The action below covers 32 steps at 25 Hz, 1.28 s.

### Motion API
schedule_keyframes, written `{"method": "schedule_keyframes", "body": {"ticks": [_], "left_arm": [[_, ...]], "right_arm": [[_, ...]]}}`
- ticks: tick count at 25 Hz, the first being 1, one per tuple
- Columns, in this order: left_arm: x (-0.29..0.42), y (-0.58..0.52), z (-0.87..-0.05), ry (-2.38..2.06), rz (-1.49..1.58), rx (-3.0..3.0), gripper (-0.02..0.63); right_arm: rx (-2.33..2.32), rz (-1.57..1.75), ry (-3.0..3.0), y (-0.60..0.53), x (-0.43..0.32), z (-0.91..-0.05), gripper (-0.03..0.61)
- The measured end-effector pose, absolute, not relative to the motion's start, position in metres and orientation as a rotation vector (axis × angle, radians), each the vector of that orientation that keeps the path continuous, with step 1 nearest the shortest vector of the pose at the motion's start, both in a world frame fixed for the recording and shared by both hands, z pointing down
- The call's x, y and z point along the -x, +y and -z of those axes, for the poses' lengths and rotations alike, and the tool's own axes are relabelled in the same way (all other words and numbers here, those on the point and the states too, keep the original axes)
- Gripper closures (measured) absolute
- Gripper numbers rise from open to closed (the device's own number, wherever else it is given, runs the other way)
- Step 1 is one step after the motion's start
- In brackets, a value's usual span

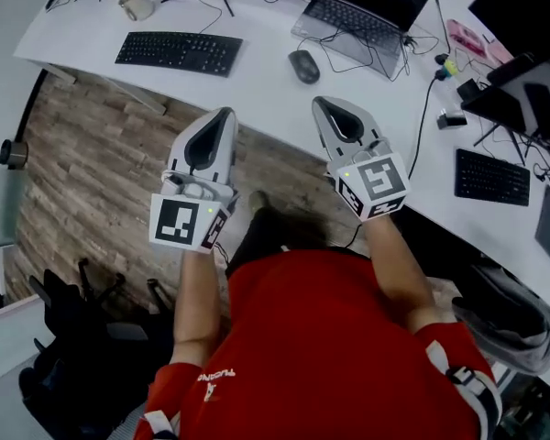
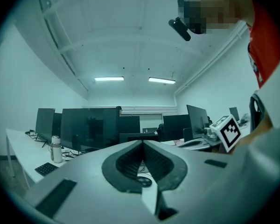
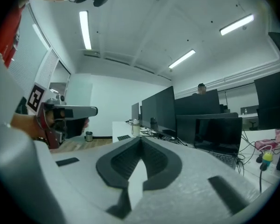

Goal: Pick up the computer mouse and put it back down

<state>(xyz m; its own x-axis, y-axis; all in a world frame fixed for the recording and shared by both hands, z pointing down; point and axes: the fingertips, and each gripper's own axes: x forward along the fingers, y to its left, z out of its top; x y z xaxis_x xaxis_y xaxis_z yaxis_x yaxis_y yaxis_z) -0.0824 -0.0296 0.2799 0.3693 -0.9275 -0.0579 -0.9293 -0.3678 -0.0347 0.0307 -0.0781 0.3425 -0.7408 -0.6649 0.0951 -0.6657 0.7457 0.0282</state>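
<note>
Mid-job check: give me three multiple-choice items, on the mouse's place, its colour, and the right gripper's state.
1. The mouse lies: A) on the desk between keyboard and laptop; B) on the floor; C) in a gripper.
2. Its colour: A) white; B) dark grey; C) red.
3. The right gripper is: A) open; B) shut on the mouse; C) shut, empty.
Answers: A, the head view shows it there; B, dark against the white desk; C, jaws meet, nothing between.
</note>
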Motion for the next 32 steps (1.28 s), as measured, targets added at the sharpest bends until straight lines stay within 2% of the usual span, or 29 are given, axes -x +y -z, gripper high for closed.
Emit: {"method": "schedule_keyframes", "body": {"ticks": [2,9,22,32], "left_arm": [[0.101,-0.054,-0.283,1.690,-0.050,2.583,0.603],[0.150,-0.120,-0.295,1.564,-0.079,2.707,0.603],[0.162,-0.179,-0.320,1.484,-0.017,2.803,0.603],[0.153,-0.208,-0.338,1.515,0.050,2.825,0.603]], "right_arm": [[-1.142,-0.029,-2.787,-0.103,-0.017,-0.351,0.572],[-1.258,-0.111,-2.607,-0.166,0.017,-0.387,0.492],[-1.226,-0.298,-2.314,-0.246,0.012,-0.496,0.294],[-1.147,-0.414,-2.184,-0.279,0.003,-0.559,0.252]]}}
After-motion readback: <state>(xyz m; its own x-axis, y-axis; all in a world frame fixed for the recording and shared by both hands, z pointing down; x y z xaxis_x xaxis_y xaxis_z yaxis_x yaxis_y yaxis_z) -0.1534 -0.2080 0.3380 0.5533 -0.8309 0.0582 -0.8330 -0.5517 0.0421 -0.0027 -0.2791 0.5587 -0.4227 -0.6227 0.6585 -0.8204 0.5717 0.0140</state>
